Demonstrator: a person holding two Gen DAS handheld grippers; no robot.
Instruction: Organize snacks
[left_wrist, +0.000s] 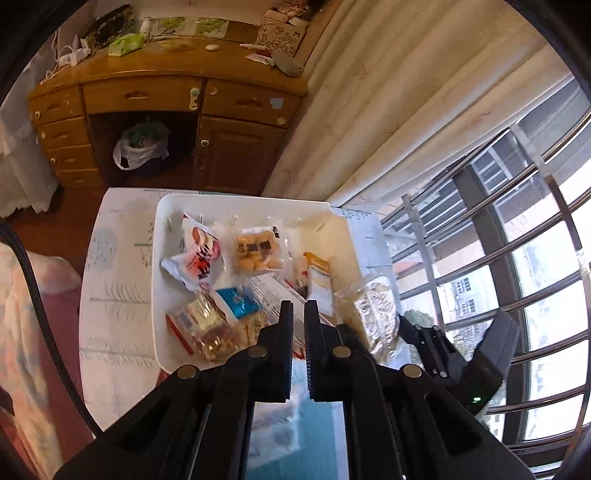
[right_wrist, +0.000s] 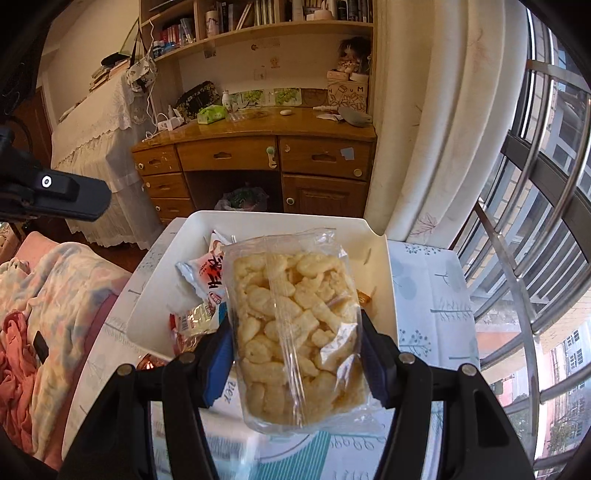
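Note:
A white tray on the small table holds several snack packs: a red-and-white pack, a clear pack of small cakes, an orange-labelled pack and a blue pack. My left gripper is nearly shut and empty, above the tray's near side. My right gripper is shut on a clear bag of pale puffed snacks, held over the tray. That bag also shows in the left wrist view at the tray's right edge.
The table has a white patterned cloth. A wooden desk with drawers stands beyond it. A curtain and barred window are on the right. Bedding lies on the left.

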